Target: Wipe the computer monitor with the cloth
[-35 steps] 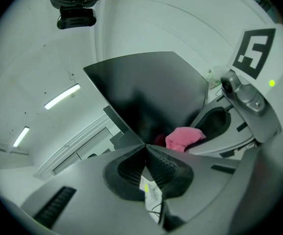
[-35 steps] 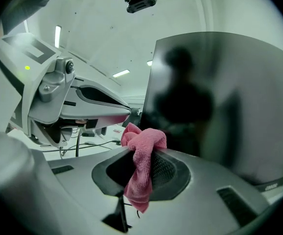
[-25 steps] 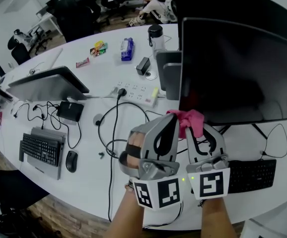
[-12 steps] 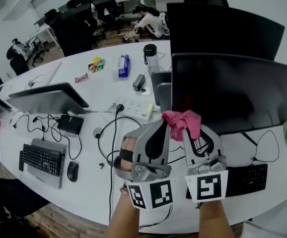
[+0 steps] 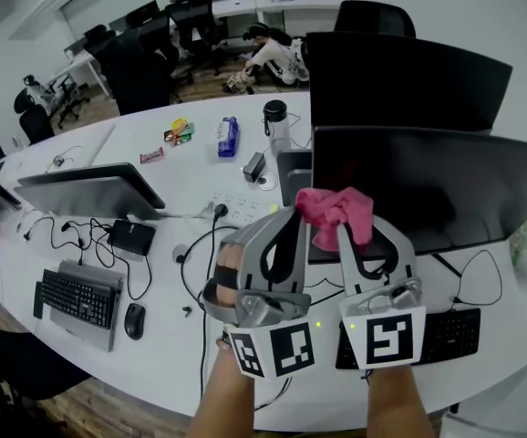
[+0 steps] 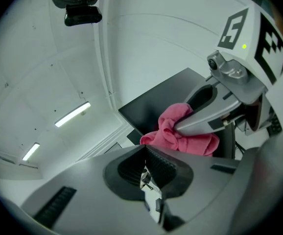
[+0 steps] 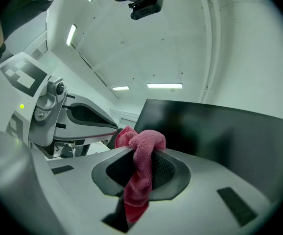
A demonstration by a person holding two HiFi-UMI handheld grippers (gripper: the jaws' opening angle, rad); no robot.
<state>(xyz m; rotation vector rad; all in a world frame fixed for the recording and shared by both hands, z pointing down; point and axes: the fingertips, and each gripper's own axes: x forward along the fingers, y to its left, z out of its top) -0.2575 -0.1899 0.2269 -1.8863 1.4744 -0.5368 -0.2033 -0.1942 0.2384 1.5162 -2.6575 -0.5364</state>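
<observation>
The black monitor [image 5: 437, 185] stands on the white desk to the right, its screen dark; it also shows in the left gripper view as the monitor [image 6: 151, 106] and in the right gripper view as the monitor [image 7: 220, 136]. A bunched pink cloth [image 5: 336, 213] is held up in front of the screen's lower left corner. My right gripper [image 5: 347, 228] is shut on the cloth [image 7: 140, 165], which hangs down between its jaws. My left gripper [image 5: 295, 215] sits close beside it on the left, shut with nothing held [image 6: 144, 150]. The cloth [image 6: 180, 137] is just ahead of it.
A second dark monitor [image 5: 400, 80] stands behind the first. A black keyboard [image 5: 446, 331] lies under my right gripper. On the desk are a power strip [image 5: 238, 210], cables, a bottle [image 5: 275, 124], another keyboard [image 5: 77, 295] and a mouse [image 5: 134, 319]. A person [image 5: 268, 53] sits far back.
Both grippers have risen side by side with the cloth, from the screen's bottom edge up in front of its lower left corner. Neither jaw state has changed.
</observation>
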